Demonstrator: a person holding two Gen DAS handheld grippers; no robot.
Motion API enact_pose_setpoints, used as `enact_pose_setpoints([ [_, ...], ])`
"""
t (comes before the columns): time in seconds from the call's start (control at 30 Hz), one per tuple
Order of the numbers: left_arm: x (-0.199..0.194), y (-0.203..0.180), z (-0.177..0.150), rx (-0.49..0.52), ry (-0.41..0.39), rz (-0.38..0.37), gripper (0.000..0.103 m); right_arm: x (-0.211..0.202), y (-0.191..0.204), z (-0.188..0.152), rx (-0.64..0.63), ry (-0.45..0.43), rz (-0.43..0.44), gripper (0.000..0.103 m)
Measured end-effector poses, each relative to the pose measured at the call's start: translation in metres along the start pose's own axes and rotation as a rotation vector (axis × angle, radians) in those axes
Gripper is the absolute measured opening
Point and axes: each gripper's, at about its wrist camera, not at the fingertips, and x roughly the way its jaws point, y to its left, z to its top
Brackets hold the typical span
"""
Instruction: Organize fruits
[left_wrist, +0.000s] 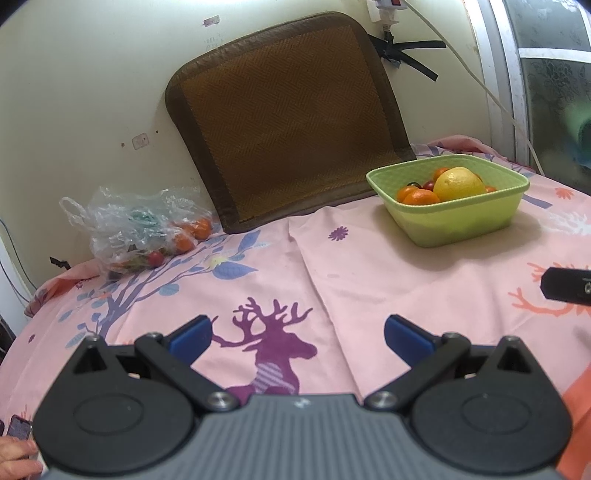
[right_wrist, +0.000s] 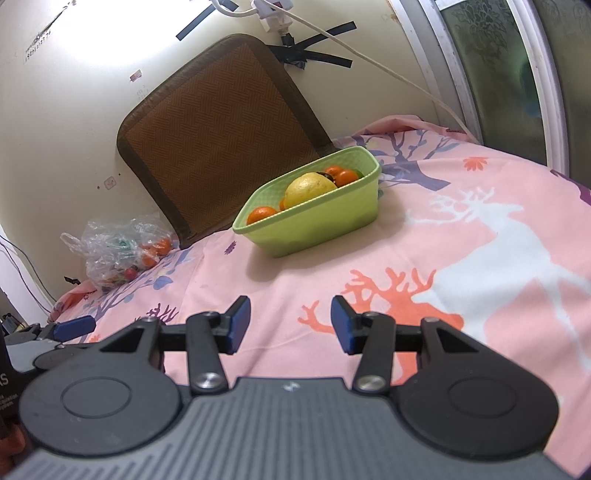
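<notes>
Fruit lay in a green basket (left_wrist: 480, 225) at 1 o'clock on the pink sheet (left_wrist: 332, 288); more sat in a plastic bag (left_wrist: 133, 229) at 10 o'clock. The left gripper (left_wrist: 298, 332) had jaws wide apart, empty; the right gripper (right_wrist: 290, 323) had jaws part-open, empty.

1. Left gripper (left_wrist: 297, 334): blue fingers (left_wrist: 192, 336) spread wide, nothing between them
2. Right gripper (right_wrist: 290, 324): fingers parted (a narrower gap), nothing between the pads (right_wrist: 238, 325)
</notes>
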Motion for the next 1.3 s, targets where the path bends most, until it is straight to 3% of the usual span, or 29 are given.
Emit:
enact_pose_setpoints([
  [1.3,0.0024,-0.0084,0.0021,-0.007,0.043,-0.046,0.103,-0.0009,0.0027,-0.0018,-0.002,-0.026,-0.031,0.052],
])
